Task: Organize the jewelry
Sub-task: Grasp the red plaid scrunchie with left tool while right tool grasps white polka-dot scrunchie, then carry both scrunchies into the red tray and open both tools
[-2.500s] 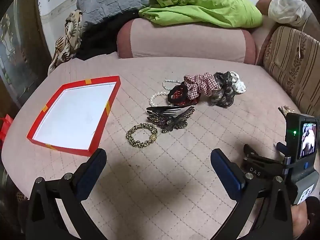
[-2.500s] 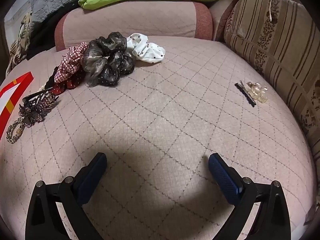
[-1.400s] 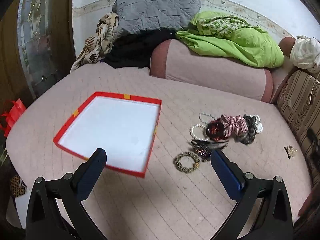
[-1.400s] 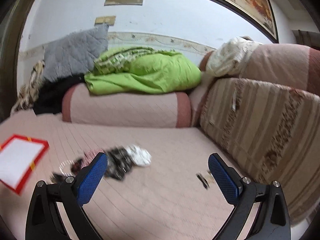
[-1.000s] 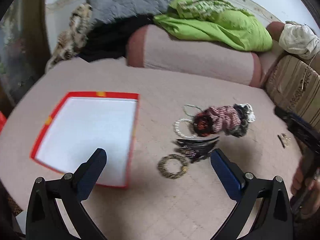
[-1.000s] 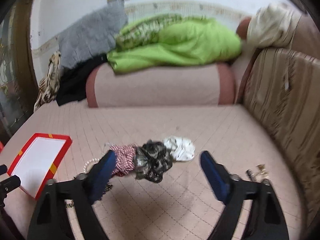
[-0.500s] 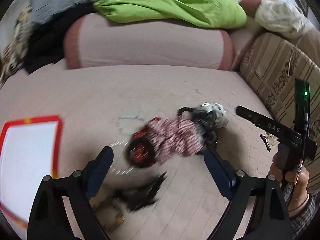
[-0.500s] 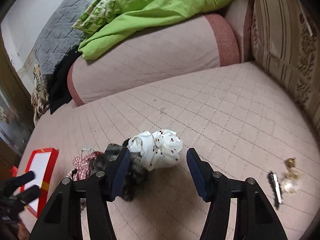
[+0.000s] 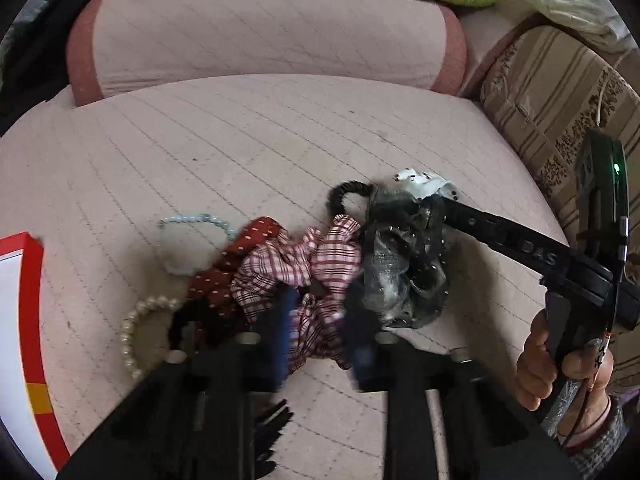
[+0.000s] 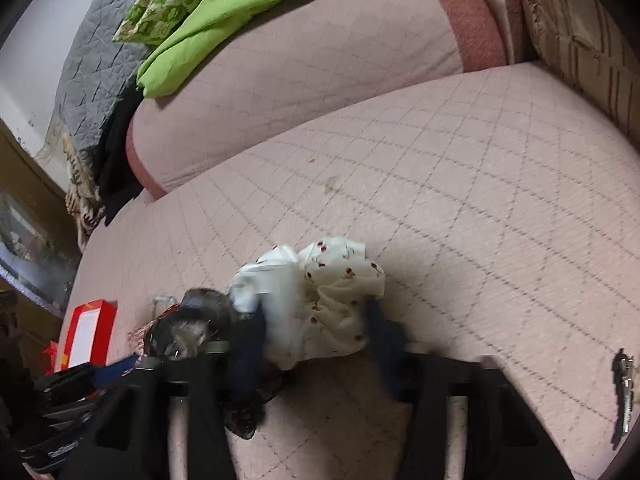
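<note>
My left gripper [image 9: 320, 332] points down at the jewelry pile. Its jaws are closing, and the blue fingers [image 9: 280, 328] press on the red-and-white plaid scrunchie [image 9: 296, 260] between them. Beside it lie a red dotted scrunchie [image 9: 224, 276], a sheer black scrunchie [image 9: 404, 264], a pearl bracelet [image 9: 136, 328] and a pale blue bead bracelet [image 9: 188, 220]. My right gripper [image 10: 316, 336] is closing too, with the white dotted scrunchie [image 10: 320, 292] squeezed between its fingers. In the left wrist view the right gripper [image 9: 440, 208] reaches in from the right over the white scrunchie [image 9: 424, 182].
The red-rimmed white tray [image 9: 32, 320] lies at the left edge on the pink quilted cushion [image 9: 280, 128]. A black hair claw [image 9: 276, 420] sits under my left gripper. A small hair clip [image 10: 624, 376] lies far right. A bolster, green blanket and striped cushion border the back and right.
Both grippers came down onto the pile and their jaws narrowed from wide open. The left now brackets the plaid scrunchie, the right the white one. The tray slid to the left edge of view.
</note>
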Motion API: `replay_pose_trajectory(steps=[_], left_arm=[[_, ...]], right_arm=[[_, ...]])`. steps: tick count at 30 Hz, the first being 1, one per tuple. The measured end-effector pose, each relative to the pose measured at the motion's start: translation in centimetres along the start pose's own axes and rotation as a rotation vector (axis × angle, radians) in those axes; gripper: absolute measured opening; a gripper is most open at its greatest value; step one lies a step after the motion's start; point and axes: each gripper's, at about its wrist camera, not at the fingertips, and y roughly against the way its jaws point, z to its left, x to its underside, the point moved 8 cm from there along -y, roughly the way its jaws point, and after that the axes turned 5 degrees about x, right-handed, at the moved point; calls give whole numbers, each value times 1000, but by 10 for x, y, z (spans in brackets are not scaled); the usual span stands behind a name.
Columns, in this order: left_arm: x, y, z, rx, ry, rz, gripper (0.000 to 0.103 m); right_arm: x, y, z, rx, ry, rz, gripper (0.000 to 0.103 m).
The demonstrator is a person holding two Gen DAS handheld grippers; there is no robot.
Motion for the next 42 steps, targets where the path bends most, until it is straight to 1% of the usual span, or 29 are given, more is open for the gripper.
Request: replay_pose_trajectory(steps=[1,2,4,8,14,18,20,25,28,32,37,42], left_arm=[[1,1,-1,-3,-4,-4,8],[3,2,-3,-4,-7,-7,7],[4,9,-7,-7,-17,-19,7],[5,34,-15,-4,-32,-60,7],[16,89,-22,20,-28,-140,7],[31,127,-12,10,-15,-186,7],[39,143,1,-3,2,-208,7],[66,186,50,-82,67,-254,7],[84,209,80,-135,100,-278,7],[108,234,124,-230,151,-294,7],[138,252,181,-316,246,-281,7],[151,256,228,-385,275,-248,7]], right_arm=[[1,1,1,-12,-3,6,16],[2,1,3,-17,-5,5,10],[1,8,7,-15,1,-12,7],[-2,27,19,-29,17,-53,5],[-1,66,46,-39,68,-134,5],[7,90,66,-58,90,-172,5],[13,99,77,-75,99,-181,5],[34,112,105,-103,135,-180,5],[52,114,127,-129,165,-159,5],[85,112,162,-160,231,-105,5],[121,102,210,-203,312,-33,5],[145,90,269,-284,361,40,5]])
